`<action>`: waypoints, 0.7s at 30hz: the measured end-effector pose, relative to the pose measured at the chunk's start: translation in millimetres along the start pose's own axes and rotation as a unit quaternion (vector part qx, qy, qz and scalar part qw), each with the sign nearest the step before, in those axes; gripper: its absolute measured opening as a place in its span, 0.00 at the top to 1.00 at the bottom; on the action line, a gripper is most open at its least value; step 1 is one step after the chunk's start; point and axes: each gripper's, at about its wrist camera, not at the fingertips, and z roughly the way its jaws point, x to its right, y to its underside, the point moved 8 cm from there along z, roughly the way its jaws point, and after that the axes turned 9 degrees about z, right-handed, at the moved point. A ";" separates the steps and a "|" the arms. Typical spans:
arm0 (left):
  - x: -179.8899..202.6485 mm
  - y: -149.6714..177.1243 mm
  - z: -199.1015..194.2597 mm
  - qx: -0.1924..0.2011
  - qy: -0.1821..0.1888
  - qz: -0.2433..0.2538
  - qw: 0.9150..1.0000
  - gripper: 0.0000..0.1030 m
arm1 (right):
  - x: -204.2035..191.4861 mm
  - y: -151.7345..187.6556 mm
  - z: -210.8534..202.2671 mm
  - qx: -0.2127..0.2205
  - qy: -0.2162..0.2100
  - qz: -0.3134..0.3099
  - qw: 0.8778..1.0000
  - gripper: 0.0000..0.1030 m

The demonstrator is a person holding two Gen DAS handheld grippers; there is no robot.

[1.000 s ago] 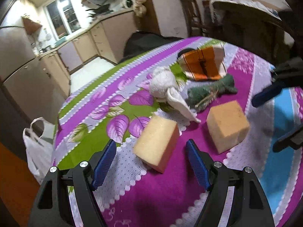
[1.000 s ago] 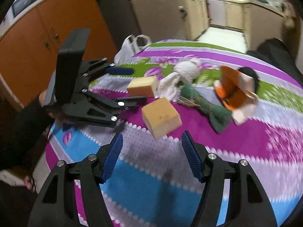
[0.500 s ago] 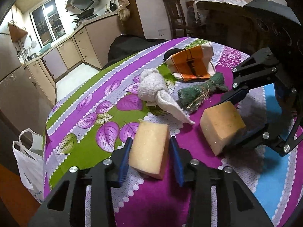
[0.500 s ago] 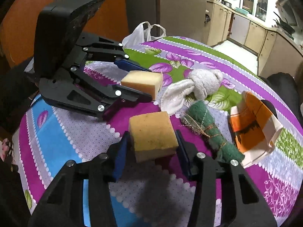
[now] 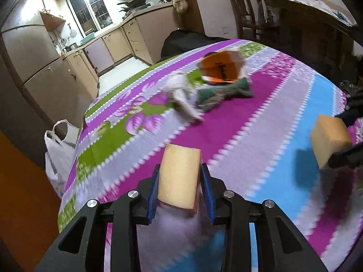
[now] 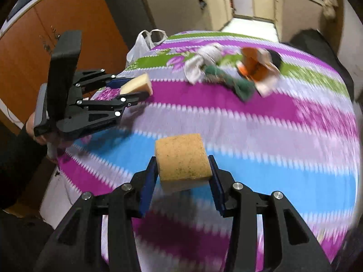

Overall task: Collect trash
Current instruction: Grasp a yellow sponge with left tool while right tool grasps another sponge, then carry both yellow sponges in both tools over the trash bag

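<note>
A pale yellow sponge [image 5: 179, 179] sits between the blue pads of my left gripper [image 5: 180, 168]; its jaws are closing and press on both sides, lifting it clear of the cloth. My right gripper [image 6: 182, 161] is shut on a darker, orange-brown sponge [image 6: 182, 156], also held above the table. Each view shows the other gripper with its sponge: the left gripper [image 6: 138, 87] at the table's left edge, the brown sponge [image 5: 329, 138] at the far right. A white cloth wad [image 5: 179, 90], a green scrubber [image 5: 220, 93] and an orange wrapper [image 5: 220, 68] lie on the far side.
A round table [image 6: 283, 181] carries a striped purple, blue and green floral cloth. A white plastic bag [image 5: 59, 149] hangs open beside the table's left edge. Orange cupboards [image 6: 27, 45] stand close behind it, with kitchen units further back. A hand [image 6: 34, 127] holds the left gripper.
Both grippers closed onto their sponges and lifted them off the cloth. They have pulled back toward the near side, away from the pile of trash and apart from each other.
</note>
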 end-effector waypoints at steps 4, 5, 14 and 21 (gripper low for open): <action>42.3 -15.1 -26.5 0.015 0.000 0.004 1.000 0.67 | 13.0 24.2 -23.2 0.011 0.024 0.028 0.999 0.59; 52.7 -20.5 -30.9 0.019 -0.004 0.009 1.000 0.67 | 17.8 27.0 -28.2 0.013 0.029 0.037 0.999 0.59; 156.4 -117.9 -72.2 0.085 0.015 0.086 0.993 0.67 | 99.9 48.8 -136.6 0.079 0.124 0.120 0.982 0.59; 253.8 -202.5 -88.5 0.124 0.048 0.156 0.979 0.67 | 193.8 82.7 -222.0 0.092 0.205 0.205 0.953 0.59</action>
